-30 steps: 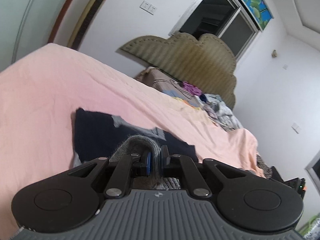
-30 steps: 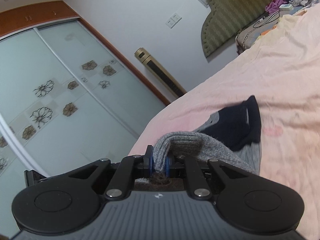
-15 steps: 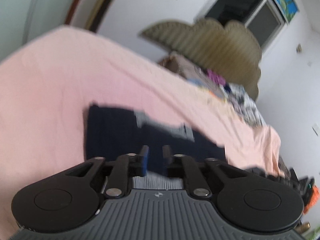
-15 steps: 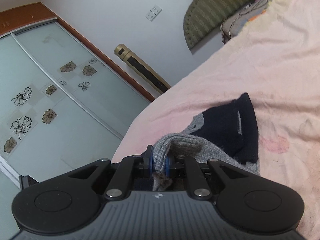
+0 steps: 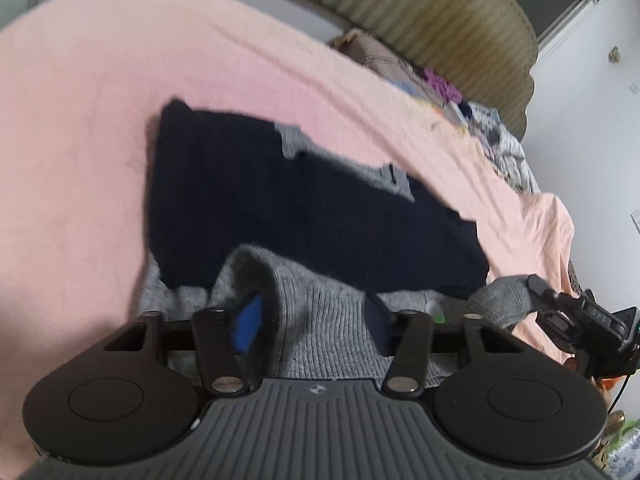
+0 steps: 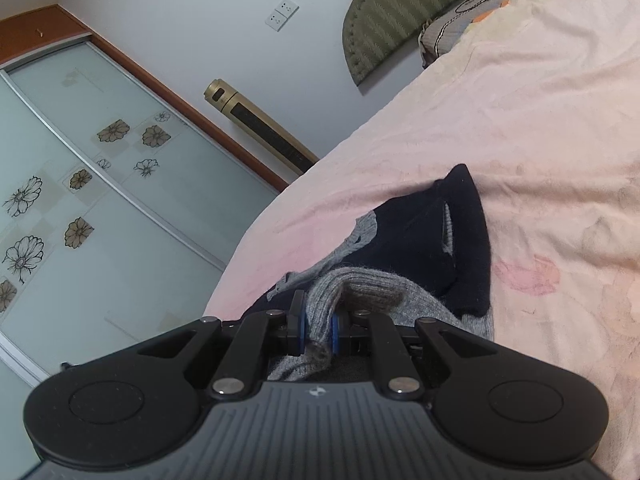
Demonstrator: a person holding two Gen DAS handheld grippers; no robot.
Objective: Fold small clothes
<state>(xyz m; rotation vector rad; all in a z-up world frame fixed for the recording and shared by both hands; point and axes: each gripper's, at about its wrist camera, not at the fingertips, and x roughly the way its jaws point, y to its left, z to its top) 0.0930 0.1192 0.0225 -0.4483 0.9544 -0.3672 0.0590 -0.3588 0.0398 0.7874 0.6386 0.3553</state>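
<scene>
A small navy and grey knit sweater [image 5: 304, 216] lies on the pink bed sheet [image 5: 80, 120], its grey hem folded up toward me. My left gripper [image 5: 312, 320] is open, its jaws spread wide on either side of a hump of grey knit [image 5: 320, 312], not clamping it. My right gripper [image 6: 318, 330] is shut on a pinch of the grey hem [image 6: 360, 288]; the navy part [image 6: 432, 248] lies just beyond. The right gripper also shows at the right edge of the left wrist view [image 5: 536, 288], holding grey knit.
A padded olive headboard [image 5: 440, 28] and a pile of mixed clothes [image 5: 472, 112] are at the far end of the bed. A gold tower fan [image 6: 260, 128] and frosted sliding wardrobe doors [image 6: 80, 200] stand along the wall to the left.
My left gripper has opened and let go of the grey hem, and its view tilted down over the sweater. My right gripper stays shut on the hem and has shifted slightly.
</scene>
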